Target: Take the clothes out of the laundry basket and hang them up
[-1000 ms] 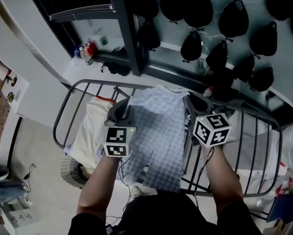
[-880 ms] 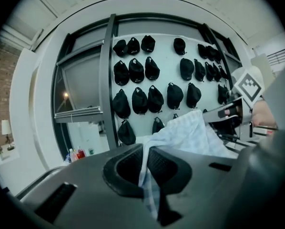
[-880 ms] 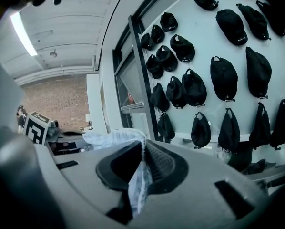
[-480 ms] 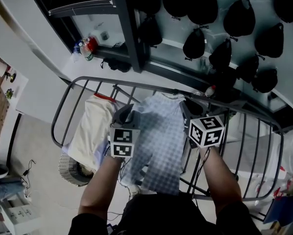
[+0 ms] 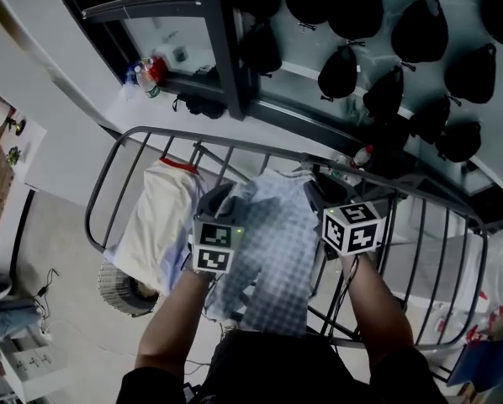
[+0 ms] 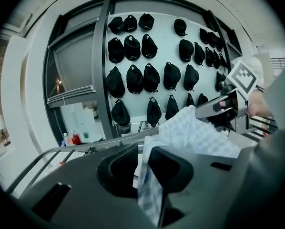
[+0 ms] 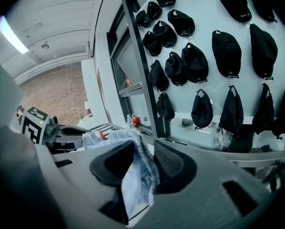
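The checked shirt (image 5: 272, 255) between the two tools showed a fine gingham of pale blue and white. Just left of the left gripper (image 5: 216, 199) there was a white garment (image 5: 155, 225) with a red neckline. The left gripper and the right gripper (image 5: 319, 194) were both dark grey, each cube white with black square markers. The rack (image 5: 121, 154) beneath them was dark grey too, and every one of the caps (image 5: 424, 28) ahead was black.
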`<state>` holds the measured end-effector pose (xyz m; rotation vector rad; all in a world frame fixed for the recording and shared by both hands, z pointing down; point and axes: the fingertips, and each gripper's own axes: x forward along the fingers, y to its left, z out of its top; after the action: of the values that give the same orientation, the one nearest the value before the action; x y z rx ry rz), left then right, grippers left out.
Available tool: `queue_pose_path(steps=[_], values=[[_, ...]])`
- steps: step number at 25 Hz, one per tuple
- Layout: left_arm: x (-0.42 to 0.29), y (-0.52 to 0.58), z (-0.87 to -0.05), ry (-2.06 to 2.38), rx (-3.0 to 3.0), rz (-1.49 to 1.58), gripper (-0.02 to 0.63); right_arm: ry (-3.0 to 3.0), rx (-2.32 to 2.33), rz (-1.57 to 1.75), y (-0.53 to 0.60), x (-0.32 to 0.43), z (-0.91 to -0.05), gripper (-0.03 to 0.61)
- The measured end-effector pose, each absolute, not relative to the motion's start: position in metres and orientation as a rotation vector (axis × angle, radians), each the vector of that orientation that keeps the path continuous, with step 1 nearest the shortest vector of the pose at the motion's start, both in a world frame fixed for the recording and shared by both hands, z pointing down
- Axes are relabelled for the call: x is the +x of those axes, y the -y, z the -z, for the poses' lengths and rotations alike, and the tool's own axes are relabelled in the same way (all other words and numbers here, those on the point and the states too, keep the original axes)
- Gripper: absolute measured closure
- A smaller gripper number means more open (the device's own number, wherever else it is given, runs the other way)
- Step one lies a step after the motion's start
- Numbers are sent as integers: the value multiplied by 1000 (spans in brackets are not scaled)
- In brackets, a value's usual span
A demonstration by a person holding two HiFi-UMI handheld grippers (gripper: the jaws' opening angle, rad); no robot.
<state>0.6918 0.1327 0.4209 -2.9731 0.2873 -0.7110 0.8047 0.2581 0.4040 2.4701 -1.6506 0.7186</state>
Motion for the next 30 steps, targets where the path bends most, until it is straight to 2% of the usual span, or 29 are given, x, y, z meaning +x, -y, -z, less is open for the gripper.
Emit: queue_pose_path(steps=[3,12,18,30], values=[[692,-134,-424,-268,-2963,732,494,1650,2444,-739,-259,803,-409,405],[680,-148,-436,-136,-2813,847,360,1615,2332,-685,-260,789,-417,328],[662,-151,-448,-82,-2753,924,322,1617,2345,-677,-259,782,-411,313],[632,-152,-417,-100,-2872,796,322,1622,2347,-624,-257,745,-394,298]])
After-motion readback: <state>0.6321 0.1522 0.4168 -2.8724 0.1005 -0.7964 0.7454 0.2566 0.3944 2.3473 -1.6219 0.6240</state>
